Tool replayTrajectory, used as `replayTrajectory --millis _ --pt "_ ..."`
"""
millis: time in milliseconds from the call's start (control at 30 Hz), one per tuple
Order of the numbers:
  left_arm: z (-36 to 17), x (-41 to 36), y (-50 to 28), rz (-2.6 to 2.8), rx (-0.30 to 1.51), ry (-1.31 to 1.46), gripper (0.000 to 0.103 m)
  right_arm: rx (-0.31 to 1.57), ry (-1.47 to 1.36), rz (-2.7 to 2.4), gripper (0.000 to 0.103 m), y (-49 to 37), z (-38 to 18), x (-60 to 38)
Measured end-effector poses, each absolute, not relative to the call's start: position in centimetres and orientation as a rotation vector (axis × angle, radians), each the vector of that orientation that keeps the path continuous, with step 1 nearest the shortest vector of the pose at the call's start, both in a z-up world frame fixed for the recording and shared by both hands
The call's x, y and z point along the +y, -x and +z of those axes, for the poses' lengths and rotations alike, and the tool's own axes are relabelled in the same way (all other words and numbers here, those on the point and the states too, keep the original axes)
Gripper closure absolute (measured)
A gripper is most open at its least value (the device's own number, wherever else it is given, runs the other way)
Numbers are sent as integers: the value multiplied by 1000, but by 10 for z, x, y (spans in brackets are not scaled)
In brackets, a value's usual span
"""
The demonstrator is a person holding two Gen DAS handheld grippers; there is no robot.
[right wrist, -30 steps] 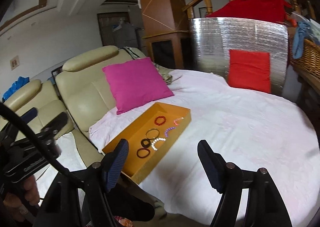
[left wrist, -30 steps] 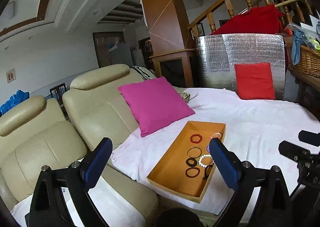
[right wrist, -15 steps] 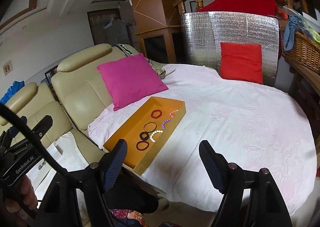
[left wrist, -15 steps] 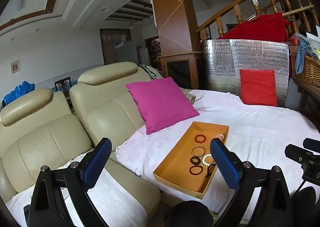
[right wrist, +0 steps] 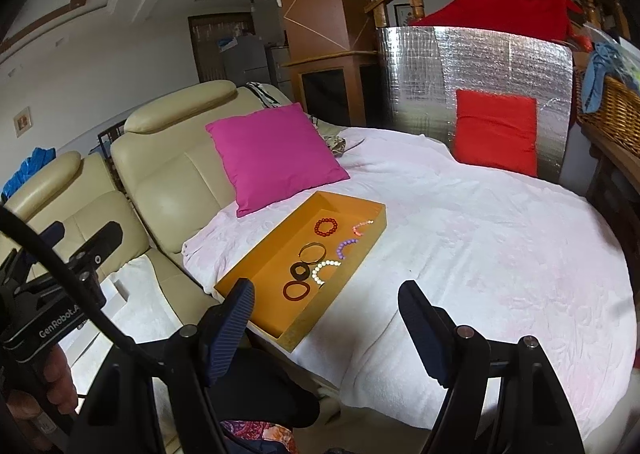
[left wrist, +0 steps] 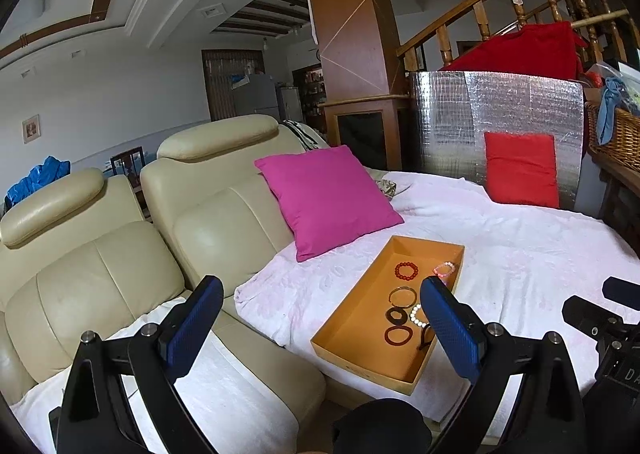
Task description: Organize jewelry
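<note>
An orange tray [left wrist: 352,330] [right wrist: 264,266] lies on a white-covered round surface and holds several bracelets: a red beaded one [left wrist: 406,270] [right wrist: 325,226], a gold bangle [left wrist: 402,296] [right wrist: 312,250], a white beaded one [right wrist: 325,268], a purple one [right wrist: 346,246], a pink one [left wrist: 445,268] and dark rings [left wrist: 398,334] [right wrist: 296,290]. My left gripper [left wrist: 320,310] hangs open, short of the tray's near end, nothing between its blue pads. My right gripper [right wrist: 326,306] is open too, above the tray's near right corner, holding nothing.
A magenta cushion [left wrist: 326,198] leans on the cream leather sofa [left wrist: 100,262] just left of the tray. A red cushion [right wrist: 496,132] rests against a silver foil panel [right wrist: 472,66] at the back. A wicker basket [right wrist: 608,114] stands at the far right.
Both views have shifted slightly; the tray sits a little further right in the left wrist view and closer to the right gripper's left finger. Nothing was grasped or moved.
</note>
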State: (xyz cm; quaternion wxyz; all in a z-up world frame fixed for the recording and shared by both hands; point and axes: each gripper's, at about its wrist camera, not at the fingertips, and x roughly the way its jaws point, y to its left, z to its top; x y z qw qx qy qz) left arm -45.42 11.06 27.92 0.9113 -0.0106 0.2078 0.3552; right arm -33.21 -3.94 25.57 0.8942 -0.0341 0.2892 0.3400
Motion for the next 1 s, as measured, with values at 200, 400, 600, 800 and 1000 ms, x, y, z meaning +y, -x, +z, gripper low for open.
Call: replayTrajectory --millis 200,400,600,800,1000 --pt "280 114 457 735 428 36 4 586 93 716 25 336 257 -35" --pt "281 114 458 737 424 33 4 579 106 728 25 338 257 -33" --pt "280 112 455 735 431 23 4 580 105 730 25 338 256 -34" --pt "279 113 456 735 437 23 4 582 105 732 25 336 256 -33" --pt "277 114 455 736 444 22 4 585 103 733 25 339 254 -29"
